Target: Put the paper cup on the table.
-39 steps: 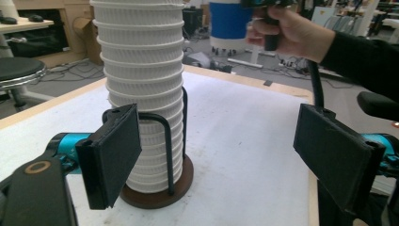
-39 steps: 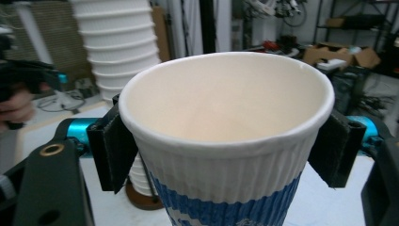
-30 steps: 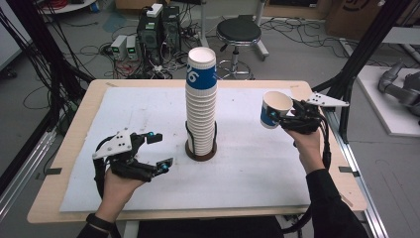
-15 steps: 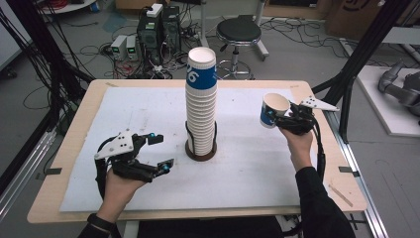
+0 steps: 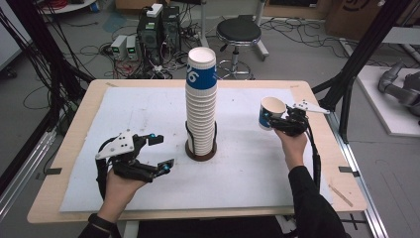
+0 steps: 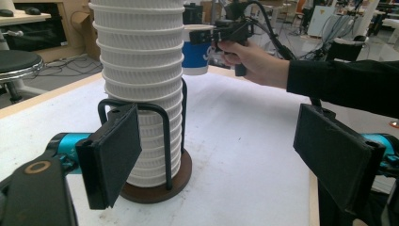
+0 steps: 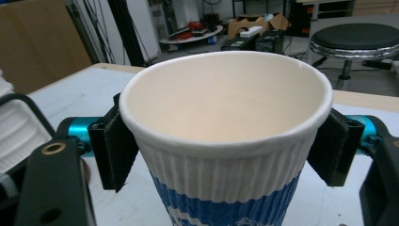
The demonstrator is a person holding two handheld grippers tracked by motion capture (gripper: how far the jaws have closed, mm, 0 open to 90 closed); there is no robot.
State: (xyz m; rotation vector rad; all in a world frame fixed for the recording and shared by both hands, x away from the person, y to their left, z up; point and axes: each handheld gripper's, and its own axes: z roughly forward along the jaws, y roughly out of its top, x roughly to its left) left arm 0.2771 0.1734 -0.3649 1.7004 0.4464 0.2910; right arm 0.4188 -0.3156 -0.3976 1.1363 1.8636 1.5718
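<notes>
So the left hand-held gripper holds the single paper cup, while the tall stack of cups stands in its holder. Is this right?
No. The right hand-held gripper holds the single paper cup, as the high view shows; the left hand-held gripper is empty. The stack of cups does stand in its holder.

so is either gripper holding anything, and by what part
The right gripper clamps a paper cup by its sides just under the rim. The left gripper stands open and holds nothing.

white ribbed cup [image 7: 226,155], blue band
</notes>
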